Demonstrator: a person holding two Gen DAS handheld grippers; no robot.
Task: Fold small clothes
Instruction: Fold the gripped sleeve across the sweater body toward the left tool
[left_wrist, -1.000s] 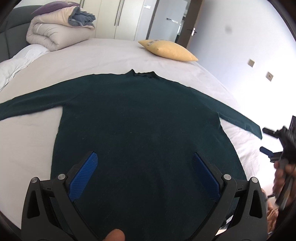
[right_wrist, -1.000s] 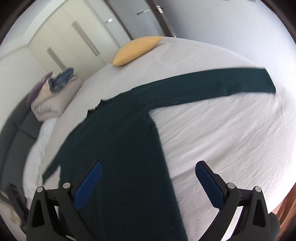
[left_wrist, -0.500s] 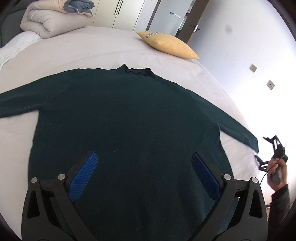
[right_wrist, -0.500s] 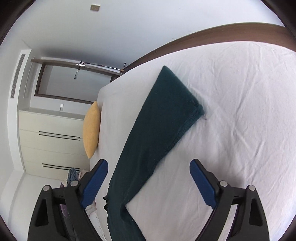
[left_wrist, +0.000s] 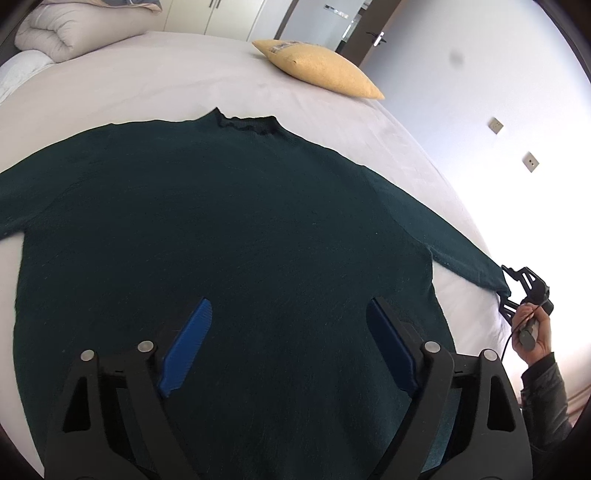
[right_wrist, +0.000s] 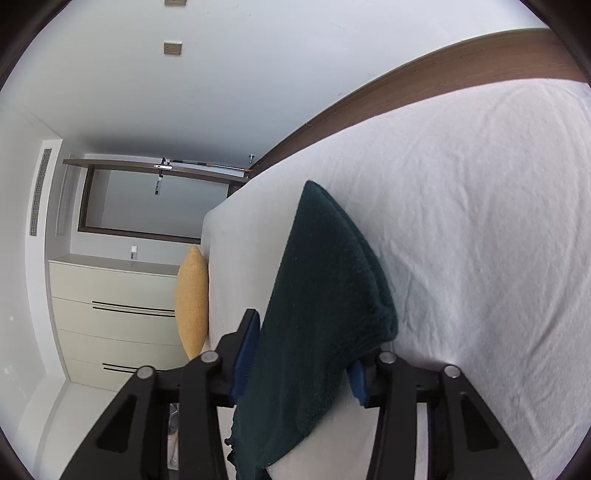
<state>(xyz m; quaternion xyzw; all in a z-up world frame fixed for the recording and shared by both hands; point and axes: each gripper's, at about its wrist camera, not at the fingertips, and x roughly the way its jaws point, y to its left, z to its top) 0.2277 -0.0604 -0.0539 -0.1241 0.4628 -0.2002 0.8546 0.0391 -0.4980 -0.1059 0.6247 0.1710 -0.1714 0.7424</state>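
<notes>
1. A dark green sweater (left_wrist: 229, 236) is lying flat on the white bed (left_wrist: 147, 85), sleeves outstretched.
2. The left claw (left_wrist: 288, 347) is hovering spread above its hem.
3. The right claw (right_wrist: 303, 354) is pinching the sleeve cuff (right_wrist: 325, 295) near a yellow pillow (right_wrist: 192, 302).

Dark green sweater (left_wrist: 229, 236) flat on bed, sleeves out, rt cuff (right_wrist: 332, 295) lifted.
</notes>
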